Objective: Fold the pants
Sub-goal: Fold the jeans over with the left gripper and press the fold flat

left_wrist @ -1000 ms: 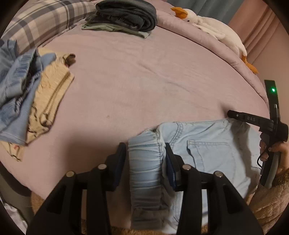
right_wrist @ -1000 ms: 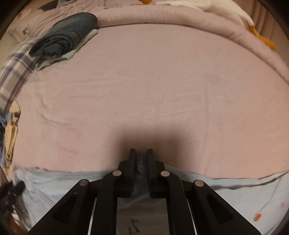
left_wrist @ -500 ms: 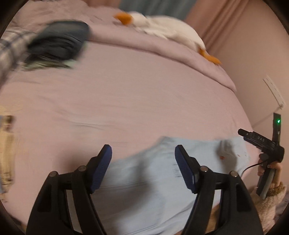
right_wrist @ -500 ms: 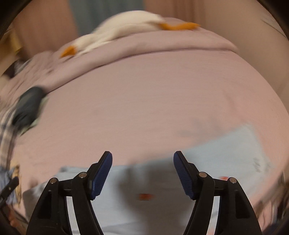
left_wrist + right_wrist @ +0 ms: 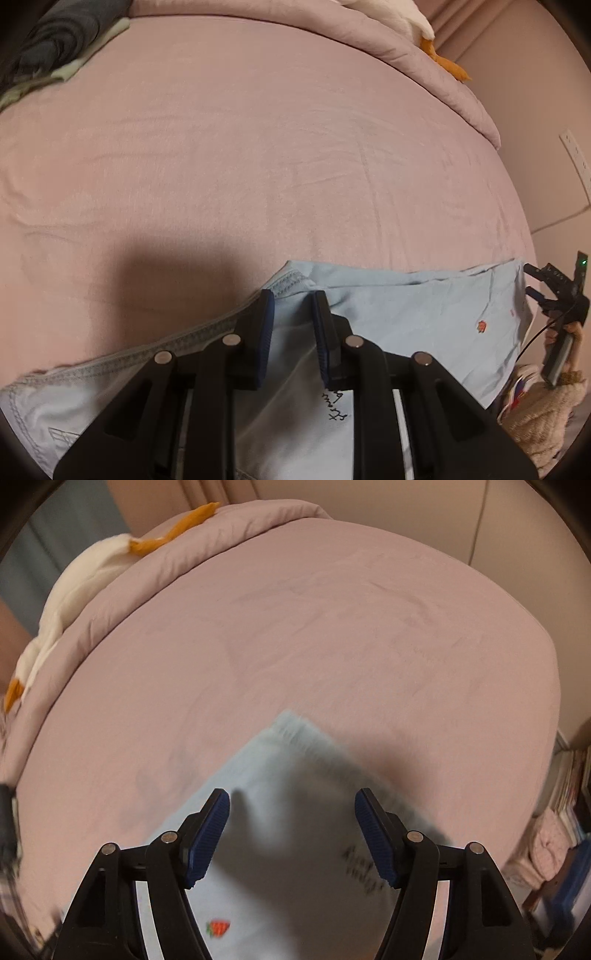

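Observation:
Light blue pants lie along the near edge of the pink bed, with a stitched hem corner and a small red strawberry mark. My left gripper is closed on a fold of the pants near that corner. My right gripper is open, its blue pads wide apart over the pants' corner, and holds nothing. The right gripper also shows at the far right of the left wrist view.
The pink bed sheet stretches ahead. A white plush goose lies on the rolled duvet at the back. Folded dark clothes sit at the far left. A wall and books stand to the right.
My left gripper was open half a second ago and has closed on the pants. My right gripper opened earlier, stays open, and has swung right toward the pants' corner.

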The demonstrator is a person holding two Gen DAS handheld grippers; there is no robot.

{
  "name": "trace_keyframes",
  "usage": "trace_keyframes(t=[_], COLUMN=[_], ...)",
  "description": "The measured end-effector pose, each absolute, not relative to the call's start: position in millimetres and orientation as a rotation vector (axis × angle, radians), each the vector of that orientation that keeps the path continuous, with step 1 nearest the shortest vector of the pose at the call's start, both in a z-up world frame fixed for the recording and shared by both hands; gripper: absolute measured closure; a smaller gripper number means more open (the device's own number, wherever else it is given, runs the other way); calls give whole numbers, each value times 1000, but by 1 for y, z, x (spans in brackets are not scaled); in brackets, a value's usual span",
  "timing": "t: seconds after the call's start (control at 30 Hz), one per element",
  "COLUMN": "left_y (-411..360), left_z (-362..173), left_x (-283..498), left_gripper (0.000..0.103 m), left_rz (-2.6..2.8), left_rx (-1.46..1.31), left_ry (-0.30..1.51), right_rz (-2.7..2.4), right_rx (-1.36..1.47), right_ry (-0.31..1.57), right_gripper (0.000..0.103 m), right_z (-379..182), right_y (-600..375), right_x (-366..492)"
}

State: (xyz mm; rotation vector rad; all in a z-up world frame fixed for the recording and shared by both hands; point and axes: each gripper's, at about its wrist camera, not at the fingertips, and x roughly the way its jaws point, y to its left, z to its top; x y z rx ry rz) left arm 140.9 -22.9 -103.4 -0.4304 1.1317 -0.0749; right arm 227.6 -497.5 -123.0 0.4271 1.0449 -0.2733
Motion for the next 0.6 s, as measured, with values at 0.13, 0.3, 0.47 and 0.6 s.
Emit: trace_keyframes(t=[0.13, 0.3, 0.47, 0.6], left_y=[-26, -29, -29, -31], left_z=[-100, -102, -103, -103], left_x=[143, 141, 145, 146], left_gripper=[81, 81, 80, 80], left_rz=[-58, -44, -46, -38], left_rx=[-399, -379, -388, -382], left_ry=[1125, 1120, 1126, 1121], right_rz=[-271, -357, -358, -376], right_rx=[452, 353, 422, 419], right_ry=[1026, 1040, 963, 963], right_gripper=[33, 99, 100, 101], right_z=[-129, -132, -122, -124], right_y=[-500, -502, -516, -518], right_x=[241, 246, 232, 232])
